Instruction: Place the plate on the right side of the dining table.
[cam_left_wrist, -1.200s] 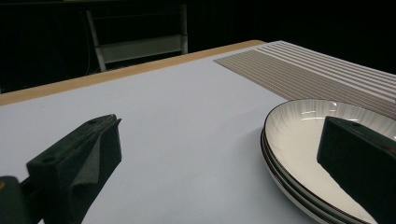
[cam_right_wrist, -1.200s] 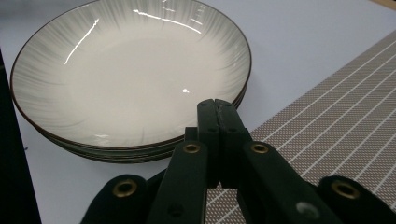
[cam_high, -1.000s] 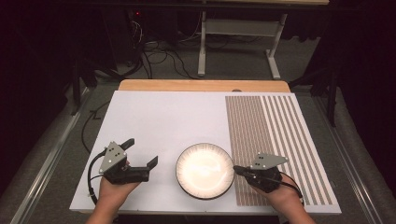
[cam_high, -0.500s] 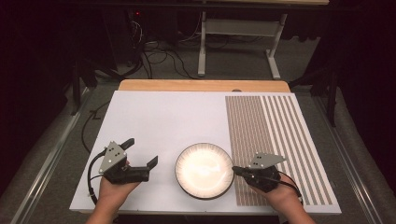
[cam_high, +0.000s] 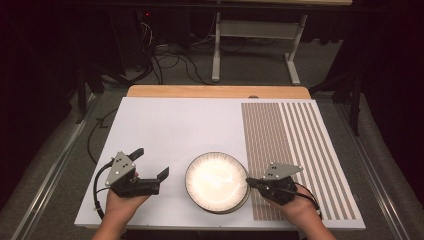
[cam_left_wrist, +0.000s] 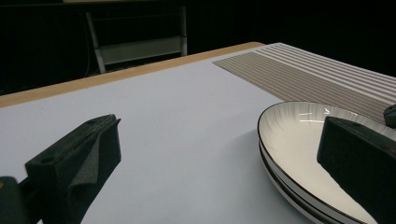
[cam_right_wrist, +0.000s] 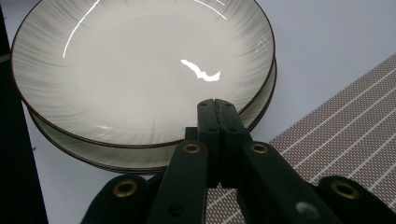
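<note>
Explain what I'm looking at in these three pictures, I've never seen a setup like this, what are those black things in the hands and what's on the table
A person at a table holds a hand tool in each hand: a two-jaw gripper with a camera on it. The high view looks down from above. The left gripper has its jaws open and holds nothing. The right gripper has its jaws shut, their tips at the rim of the plates; they seem to grip nothing.

The left gripper view looks along that tool's black foam-padded fingers. The right gripper view looks along the closed pair.

On the white tabletop sit two stacked round white plates with thin dark rims, and to the right a brown mat with white stripes.
</note>
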